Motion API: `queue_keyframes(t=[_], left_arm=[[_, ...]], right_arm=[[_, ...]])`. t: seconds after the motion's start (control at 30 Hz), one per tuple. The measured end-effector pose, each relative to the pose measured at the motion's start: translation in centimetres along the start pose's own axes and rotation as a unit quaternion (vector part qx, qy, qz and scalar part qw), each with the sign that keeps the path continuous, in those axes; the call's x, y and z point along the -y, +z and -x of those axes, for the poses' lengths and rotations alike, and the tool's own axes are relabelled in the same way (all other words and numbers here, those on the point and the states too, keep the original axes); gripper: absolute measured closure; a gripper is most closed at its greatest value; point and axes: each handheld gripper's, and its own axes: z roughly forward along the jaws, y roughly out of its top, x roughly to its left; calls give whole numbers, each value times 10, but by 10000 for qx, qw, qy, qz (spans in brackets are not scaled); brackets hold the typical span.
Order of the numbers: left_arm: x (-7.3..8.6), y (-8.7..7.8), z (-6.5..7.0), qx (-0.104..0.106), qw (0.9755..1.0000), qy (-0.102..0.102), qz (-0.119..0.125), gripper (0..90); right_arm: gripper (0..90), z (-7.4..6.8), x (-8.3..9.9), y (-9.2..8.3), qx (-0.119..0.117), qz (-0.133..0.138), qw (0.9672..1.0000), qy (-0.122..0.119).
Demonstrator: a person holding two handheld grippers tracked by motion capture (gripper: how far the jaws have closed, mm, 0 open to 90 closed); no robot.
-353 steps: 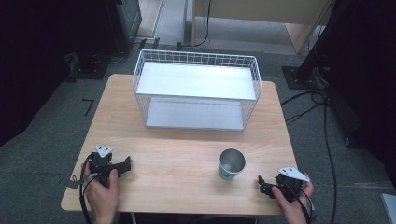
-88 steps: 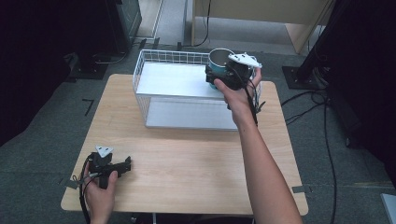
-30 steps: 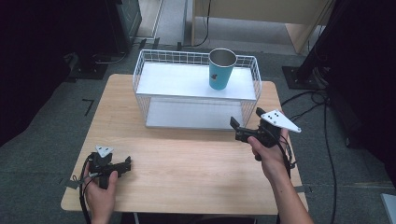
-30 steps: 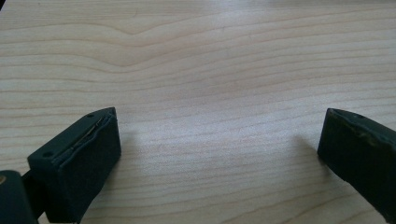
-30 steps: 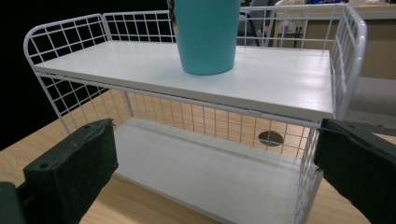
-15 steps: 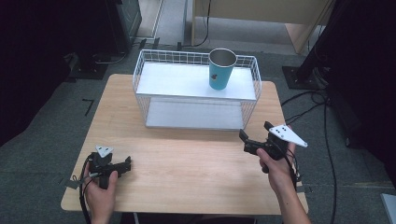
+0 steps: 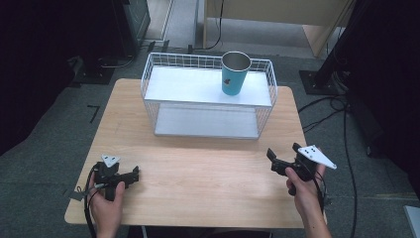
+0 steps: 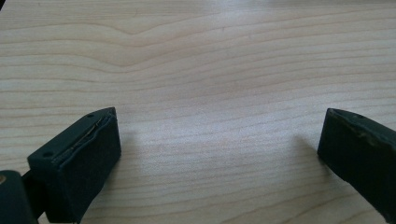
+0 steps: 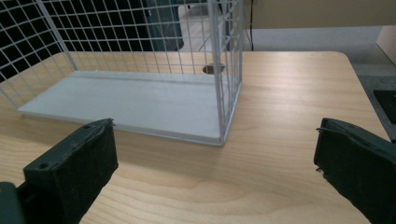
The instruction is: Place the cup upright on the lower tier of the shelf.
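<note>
A light wooden worktop (image 7: 198, 188) is being viewed from above, with a white wire rack (image 7: 208, 96) standing at its far side. The rack is built with two white shelves, one above the other. A teal paper cup (image 7: 235, 73) is standing upright on the upper shelf (image 7: 183, 87), toward the rack's right end, with its open mouth facing up. The lower shelf (image 7: 205, 122) is lying bare beneath it.

The right gripper (image 7: 281, 162) is being held in a hand (image 7: 303, 191) over the near right part of the worktop, well apart from the cup and nearer the person than the rack. Its fingers (image 9: 74, 168) are being held wide apart with nothing between them. In the right gripper view they are pointing toward the rack's near right corner, where the lower shelf and the wire wall (image 9: 224, 70) are seen just ahead, while the cup is standing higher up and farther back.

The left gripper (image 7: 130, 174) is being held in the other hand (image 7: 105, 203) at the near left part of the worktop, far from the cup and the rack. Its fingers (image 8: 84, 158) are also being held apart and empty, with bare wood grain seen between them in the left gripper view. A cable is trailing from each gripper toward the near edge.
</note>
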Motion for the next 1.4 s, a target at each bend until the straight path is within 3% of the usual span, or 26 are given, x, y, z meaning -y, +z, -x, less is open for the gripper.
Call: queue_keyframes(t=[0.5, 0.73, 0.93, 1.4], left_arm=[[0, 0, 0, 0, 10000, -4, 4, 0], [0, 0, 0, 1, 10000, -4, 4, 0], [0, 0, 0, 0, 10000, -7, 6, 0], [0, 0, 0, 0, 10000, -6, 4, 0]], right_arm=[[0, 30, 34, -14, 336, -282, 9989, 168], [0, 48, 51, -24, 539, -356, 9972, 381], [0, 58, 62, -32, 685, -481, 9956, 426], [0, 68, 87, -42, 991, -991, 9898, 258]])
